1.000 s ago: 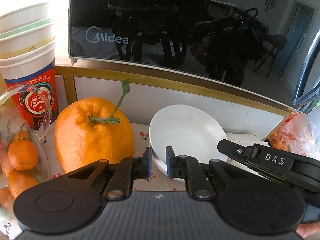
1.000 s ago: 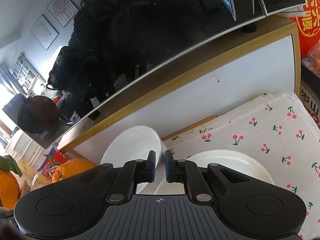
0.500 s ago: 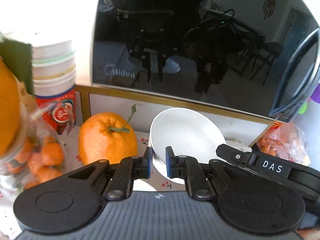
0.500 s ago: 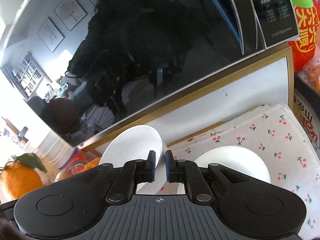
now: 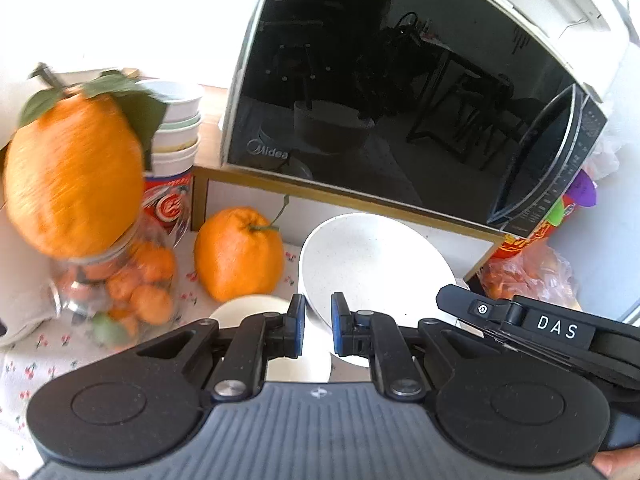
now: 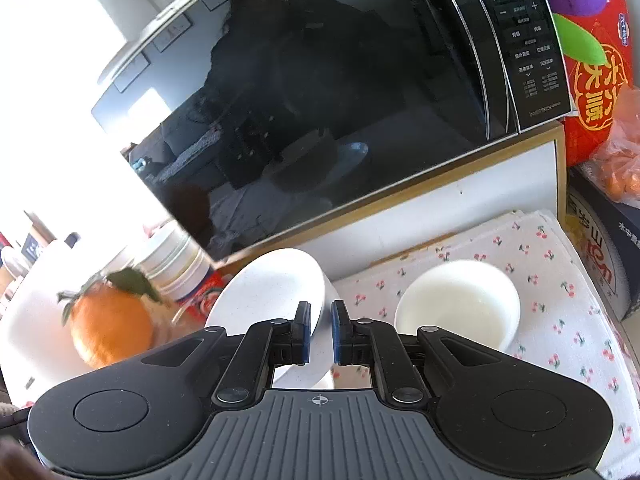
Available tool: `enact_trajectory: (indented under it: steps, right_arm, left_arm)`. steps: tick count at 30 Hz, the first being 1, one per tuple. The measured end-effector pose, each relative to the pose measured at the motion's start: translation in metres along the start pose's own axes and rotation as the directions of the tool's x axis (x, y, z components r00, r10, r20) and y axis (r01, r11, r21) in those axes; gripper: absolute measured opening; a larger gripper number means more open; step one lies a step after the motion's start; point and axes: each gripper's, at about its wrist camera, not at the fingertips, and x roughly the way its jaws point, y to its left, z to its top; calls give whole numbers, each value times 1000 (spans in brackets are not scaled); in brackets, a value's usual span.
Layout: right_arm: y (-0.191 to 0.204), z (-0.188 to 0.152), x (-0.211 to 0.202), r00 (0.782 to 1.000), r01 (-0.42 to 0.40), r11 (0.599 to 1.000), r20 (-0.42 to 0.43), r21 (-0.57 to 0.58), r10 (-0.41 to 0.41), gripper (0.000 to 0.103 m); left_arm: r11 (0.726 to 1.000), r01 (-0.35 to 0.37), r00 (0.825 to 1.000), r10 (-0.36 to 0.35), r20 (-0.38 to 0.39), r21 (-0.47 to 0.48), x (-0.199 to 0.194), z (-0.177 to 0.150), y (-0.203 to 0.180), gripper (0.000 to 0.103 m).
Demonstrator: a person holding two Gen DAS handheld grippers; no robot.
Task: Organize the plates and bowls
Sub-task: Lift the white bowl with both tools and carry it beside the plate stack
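Observation:
A white speckled bowl (image 5: 372,256) hangs tilted in front of the microwave, held by both grippers. In the left wrist view my left gripper (image 5: 318,326) is shut on the bowl's near rim. My right gripper (image 5: 444,296) reaches the bowl's right edge there. The right wrist view shows the same bowl (image 6: 272,292) with my right gripper (image 6: 320,330) shut on its right rim. A second white bowl (image 6: 456,300) sits upright on the cherry-print cloth (image 6: 560,312). Another white dish (image 5: 248,308) lies low under the left fingers, mostly hidden.
A black-fronted microwave (image 5: 400,100) stands on a white shelf behind. On the left are a large orange (image 5: 238,254), a jar of small oranges (image 5: 120,284) topped by another orange, and stacked paper cups (image 5: 176,136). A red box (image 6: 596,80) and bagged oranges (image 6: 620,164) are on the right.
Both grippers rose and drew back from the shelf, carrying the tilted bowl. More of the microwave shows, and the bowl on the cloth and the orange look smaller and lower.

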Motion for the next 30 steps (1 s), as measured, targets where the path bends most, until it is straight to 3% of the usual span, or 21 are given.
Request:
enact_trajectory:
  steps: [12,26,30]
  right_arm:
    - [32,-52,-38,995,24,999,-92,-32,-27,12]
    - [65,-112,-41,984,-72,997,-164,-30,66,14]
    - [79,-125,-35,982,-65,994,-182,-91,47,15]
  left_arm:
    - [1000,13,999,-13,-49,-10,-40,-40,34,12]
    - [1000,14,999,-15,-36,-19,-81,-78,93,12]
    - [997,20,997,-25,-80,-74,-76,-83,108,12]
